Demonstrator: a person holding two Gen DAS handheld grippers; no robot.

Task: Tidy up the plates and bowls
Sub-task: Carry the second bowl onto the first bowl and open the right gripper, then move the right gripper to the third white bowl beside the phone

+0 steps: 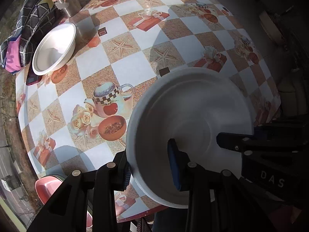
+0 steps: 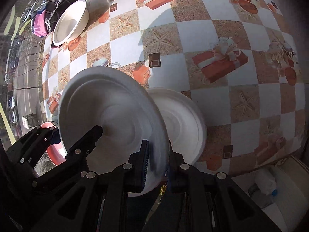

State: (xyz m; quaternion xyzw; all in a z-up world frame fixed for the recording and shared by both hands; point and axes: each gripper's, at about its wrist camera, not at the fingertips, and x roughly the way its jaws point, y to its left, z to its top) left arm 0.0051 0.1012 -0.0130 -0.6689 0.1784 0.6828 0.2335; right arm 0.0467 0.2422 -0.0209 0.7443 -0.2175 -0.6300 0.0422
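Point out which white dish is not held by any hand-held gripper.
The white bowl at the table's far left edge beside the checked cloth; it rests on the table, while the other white dishes are clamped in hand-held grippers.

The right gripper (image 2: 156, 166) pinches the edge of a round white plate (image 2: 114, 116). Another white plate (image 2: 183, 119) lies behind it on the checkered tablecloth (image 2: 212, 100).

l gripper (image 1: 152, 164) clamped on white plate (image 1: 191, 116) rim, pointing down; r gripper (image 2: 157, 166) pinching same plate's opposite rim.
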